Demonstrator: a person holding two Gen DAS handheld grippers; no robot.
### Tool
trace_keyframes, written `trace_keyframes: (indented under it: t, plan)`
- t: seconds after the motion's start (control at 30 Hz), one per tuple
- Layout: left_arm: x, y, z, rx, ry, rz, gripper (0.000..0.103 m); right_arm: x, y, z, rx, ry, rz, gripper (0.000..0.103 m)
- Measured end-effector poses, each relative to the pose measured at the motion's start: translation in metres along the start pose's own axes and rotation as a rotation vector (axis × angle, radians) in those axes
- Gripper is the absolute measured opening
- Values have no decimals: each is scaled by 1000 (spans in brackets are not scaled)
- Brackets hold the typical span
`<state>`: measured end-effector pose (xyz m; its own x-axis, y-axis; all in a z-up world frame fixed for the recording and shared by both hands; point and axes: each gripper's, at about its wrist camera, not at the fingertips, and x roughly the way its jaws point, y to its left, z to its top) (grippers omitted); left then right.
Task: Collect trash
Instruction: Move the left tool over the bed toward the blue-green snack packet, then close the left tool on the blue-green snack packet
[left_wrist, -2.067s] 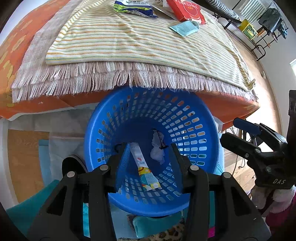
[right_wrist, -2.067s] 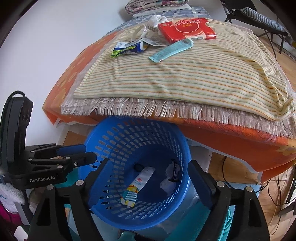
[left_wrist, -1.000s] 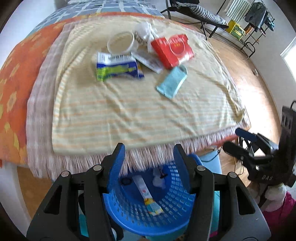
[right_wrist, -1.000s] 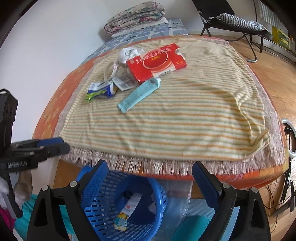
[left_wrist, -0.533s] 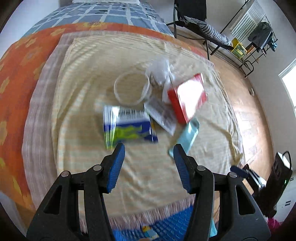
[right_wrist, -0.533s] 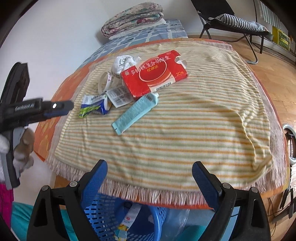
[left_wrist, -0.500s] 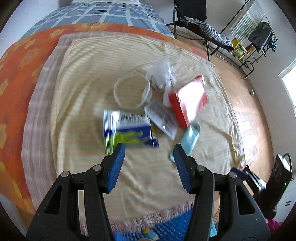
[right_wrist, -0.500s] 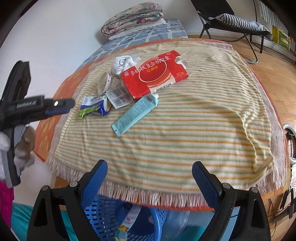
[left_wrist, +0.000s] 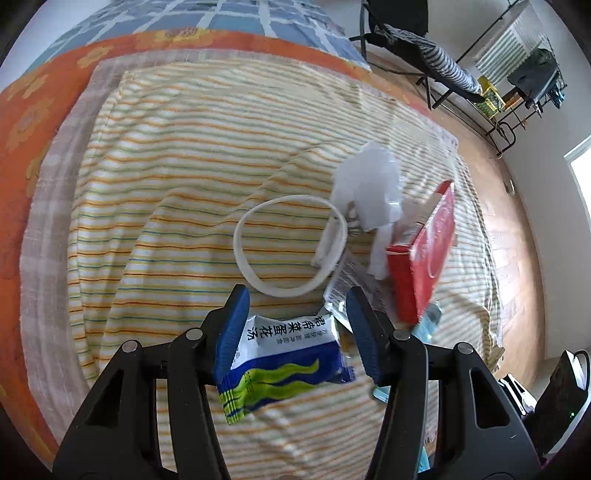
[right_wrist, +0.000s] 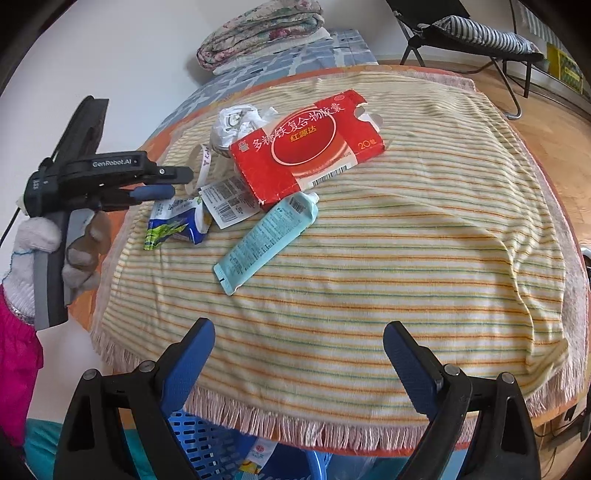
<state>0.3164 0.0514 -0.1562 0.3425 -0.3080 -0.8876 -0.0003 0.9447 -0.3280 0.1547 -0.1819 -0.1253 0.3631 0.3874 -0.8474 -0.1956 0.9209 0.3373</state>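
Striped blanket (right_wrist: 388, 258) on the bed carries one red box (right_wrist: 306, 147), one tube (right_wrist: 266, 240), one sachet (left_wrist: 284, 365), one ring (left_wrist: 291, 247), perhaps two more scraps. Both hand-held grippers are held apart: left (left_wrist: 295, 332) over the sachet, right (right_wrist: 299, 365) empty.

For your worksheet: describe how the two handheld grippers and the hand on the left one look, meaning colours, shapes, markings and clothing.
Each gripper, left gripper and right gripper, is black, with triangular cut-outs, silver rivets and blue ribbed fingers. From the right wrist view, the left one carries white "GenRobot.AI" lettering, a grey handle and a thin black cable. The left hand wears a white knit glove with brownish fingertips and a pink sleeve.
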Motion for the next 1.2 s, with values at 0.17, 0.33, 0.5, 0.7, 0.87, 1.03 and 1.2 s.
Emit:
trace_keyframes:
  t: [0.17, 0.33, 0.5, 0.7, 0.87, 1.03, 1.2]
  plan:
    - [8, 9, -3, -27, 34, -36, 56, 5, 0, 6, 2, 3, 2, 94]
    - [8, 8, -20, -19, 69, -88, 56, 10, 0, 13, 11, 0, 7, 94]
    - [4, -6, -37, 40, 89, -83, 56, 15, -7, 23, 55, 2, 16, 93]
    - [3, -35, -46, 165, 86, -15, 72, 18, -20, 33, 149, 10, 52, 91]
    - [17, -41, -46, 186, 96, 108, 72, 28, -21, 44, 202, 32, 76, 83]
    - [14, -37, -46, 184, 71, 155, 59, 42, -10, 54, 223, 49, 83, 73]
    - [4, -17, -47, 156, 44, 155, 58, 56, 8, 66, 196, 55, 9, 70]
